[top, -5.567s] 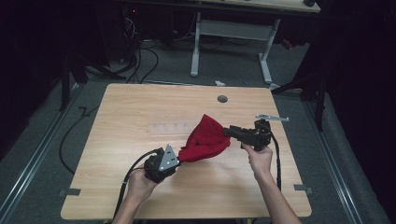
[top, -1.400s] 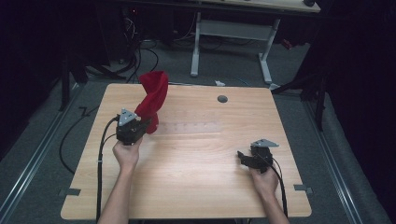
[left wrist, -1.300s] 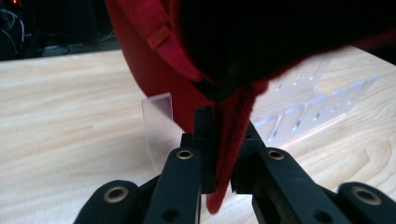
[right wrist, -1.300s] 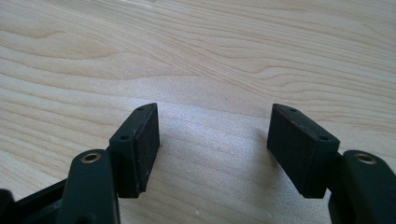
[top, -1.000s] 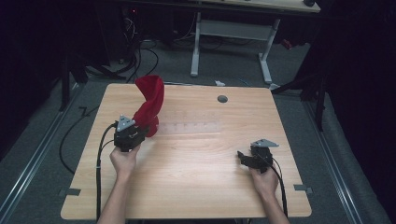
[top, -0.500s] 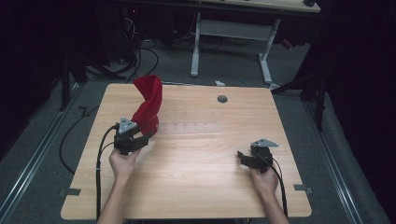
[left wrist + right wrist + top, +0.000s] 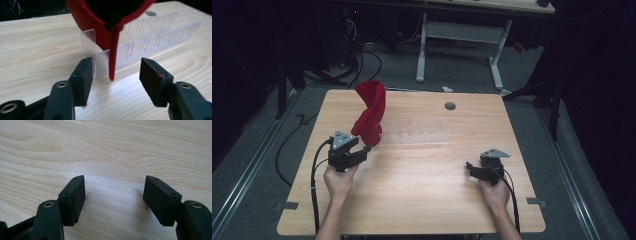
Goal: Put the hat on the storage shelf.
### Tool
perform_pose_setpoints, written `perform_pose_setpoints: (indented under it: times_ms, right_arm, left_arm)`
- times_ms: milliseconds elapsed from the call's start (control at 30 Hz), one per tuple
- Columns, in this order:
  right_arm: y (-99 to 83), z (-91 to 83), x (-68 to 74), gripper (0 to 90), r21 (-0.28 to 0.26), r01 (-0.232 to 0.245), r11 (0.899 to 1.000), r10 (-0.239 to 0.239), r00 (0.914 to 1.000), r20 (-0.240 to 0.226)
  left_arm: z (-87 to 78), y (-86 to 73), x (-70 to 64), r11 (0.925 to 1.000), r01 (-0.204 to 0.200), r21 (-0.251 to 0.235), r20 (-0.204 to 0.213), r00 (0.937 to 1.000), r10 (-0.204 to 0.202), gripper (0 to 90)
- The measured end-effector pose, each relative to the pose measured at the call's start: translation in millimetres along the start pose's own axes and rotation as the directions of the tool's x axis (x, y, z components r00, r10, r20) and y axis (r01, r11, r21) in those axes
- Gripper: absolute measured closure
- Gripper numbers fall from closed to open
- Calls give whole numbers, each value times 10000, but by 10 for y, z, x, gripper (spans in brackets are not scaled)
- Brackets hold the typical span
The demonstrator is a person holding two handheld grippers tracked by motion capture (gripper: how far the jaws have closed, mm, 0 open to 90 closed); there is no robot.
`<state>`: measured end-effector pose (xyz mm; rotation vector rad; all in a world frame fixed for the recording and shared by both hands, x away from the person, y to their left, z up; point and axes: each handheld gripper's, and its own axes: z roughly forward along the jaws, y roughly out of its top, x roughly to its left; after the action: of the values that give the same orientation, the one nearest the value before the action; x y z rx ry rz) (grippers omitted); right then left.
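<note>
the wooden table carried everything, with a small round grommet near its far edge. a red cloth stood upright on the left half, draped over the left end of a clear slotted rack that lay flat across the middle. the high view showed the rack as little more than a pale strip; the left gripper view showed its rows of slots and an upright clear tab, with a thin red edge of the cloth hanging down in front of it. the left gripper sat just beside the cloth's base, its jaws spread apart around that hanging edge without touching it. the right gripper rested well apart on the right half, jaws likewise spread over bare wood.
</note>
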<state>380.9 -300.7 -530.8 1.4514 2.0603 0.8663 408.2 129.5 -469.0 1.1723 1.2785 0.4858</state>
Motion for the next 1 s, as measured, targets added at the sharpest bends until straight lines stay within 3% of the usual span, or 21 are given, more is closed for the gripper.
perform_pose_setpoints:
  times_ms: [400,567,700,1000]
  right_arm:
    - [-1,-1,3,343,8,1,10000,-1,10000,-14]
    - [-1,-2,5,344,17,-10,10000,10,10000,-6]
    - [-1,-2,6,343,14,-11,10000,11,10000,-6]
    - [-1,-2,6,344,16,-7,10000,7,10000,-8]
  left_arm:
    - [-153,-54,-30,9996,228,174,257,9994,-233,442]
    - [-244,-137,-96,9992,-236,335,429,9988,222,446]
    - [-268,-163,-121,9990,-296,331,436,9987,281,450]
    - [-313,-216,-236,9981,-256,569,933,9954,202,439]
